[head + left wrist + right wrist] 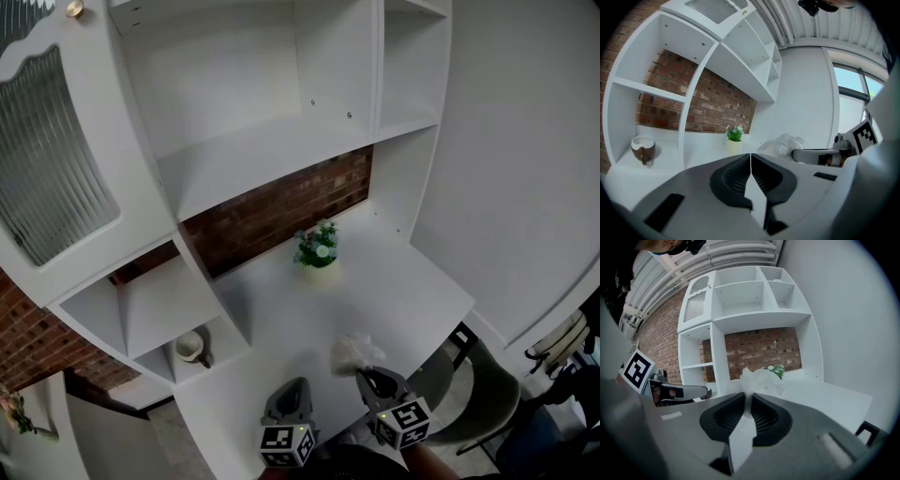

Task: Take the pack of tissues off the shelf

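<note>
1. One pack of tissues [356,352] (white, crinkly) pinched between the barely parted jaws of right gripper [367,377], over near edge of desk [412,281].
2. Left gripper [296,386] just left, jaws together, empty.

Legible words, brand names, numbers: none in any view. Signs: black-and-white square markers only, patterns of blocks without letters or digits, borne on the cube [286,446] of the left gripper [296,384] and the cube [404,422] of the right gripper [366,375]. One such marker [865,134] shows at the right edge of the left gripper view, another [637,370] at the left edge of the right gripper view.
</note>
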Motion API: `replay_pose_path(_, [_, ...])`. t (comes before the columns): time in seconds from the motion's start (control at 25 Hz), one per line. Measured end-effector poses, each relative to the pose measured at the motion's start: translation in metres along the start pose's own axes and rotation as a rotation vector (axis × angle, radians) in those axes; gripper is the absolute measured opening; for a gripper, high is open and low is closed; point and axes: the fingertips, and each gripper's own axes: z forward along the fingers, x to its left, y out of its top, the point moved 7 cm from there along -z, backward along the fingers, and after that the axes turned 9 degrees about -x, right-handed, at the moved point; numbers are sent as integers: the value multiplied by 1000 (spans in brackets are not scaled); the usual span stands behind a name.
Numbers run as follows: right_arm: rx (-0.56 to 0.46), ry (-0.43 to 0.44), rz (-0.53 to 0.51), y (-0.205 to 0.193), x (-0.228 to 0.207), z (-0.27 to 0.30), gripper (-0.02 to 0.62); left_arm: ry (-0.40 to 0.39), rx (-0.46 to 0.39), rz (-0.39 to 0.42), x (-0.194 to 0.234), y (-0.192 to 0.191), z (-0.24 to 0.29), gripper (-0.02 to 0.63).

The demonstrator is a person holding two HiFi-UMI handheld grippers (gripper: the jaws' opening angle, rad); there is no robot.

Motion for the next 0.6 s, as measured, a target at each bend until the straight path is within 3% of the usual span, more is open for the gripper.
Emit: replay_pose_path(0.6, [28,-6,7,-8,2,-3,49,-23,16,4,1,-5,4,12])
